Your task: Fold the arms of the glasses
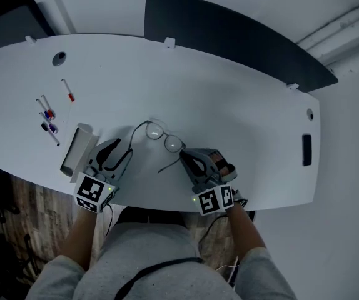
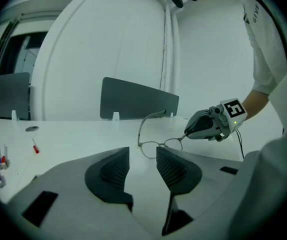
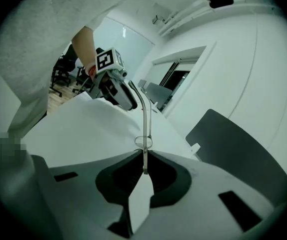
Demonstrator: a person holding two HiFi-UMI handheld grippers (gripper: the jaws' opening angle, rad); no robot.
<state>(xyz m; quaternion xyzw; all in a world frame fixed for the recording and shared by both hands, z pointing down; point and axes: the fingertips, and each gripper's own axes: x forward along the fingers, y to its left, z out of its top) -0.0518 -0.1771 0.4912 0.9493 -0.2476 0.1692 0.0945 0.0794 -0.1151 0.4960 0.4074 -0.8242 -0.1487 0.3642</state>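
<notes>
My right tool (image 1: 184,157) pinches the glasses (image 1: 165,137) at one end of the frame. My left tool (image 1: 122,144) is spread, near their other end.

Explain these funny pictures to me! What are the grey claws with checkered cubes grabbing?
A person at a white table holds a grabbing tool in each hand. One picture looks down from a camera on their head; the other two come from cameras on the tools. The right gripper has its jaws pinched shut on one end of the glasses. The left gripper has open jaws with nothing between them. Marker pens lie further left on the table.
</notes>
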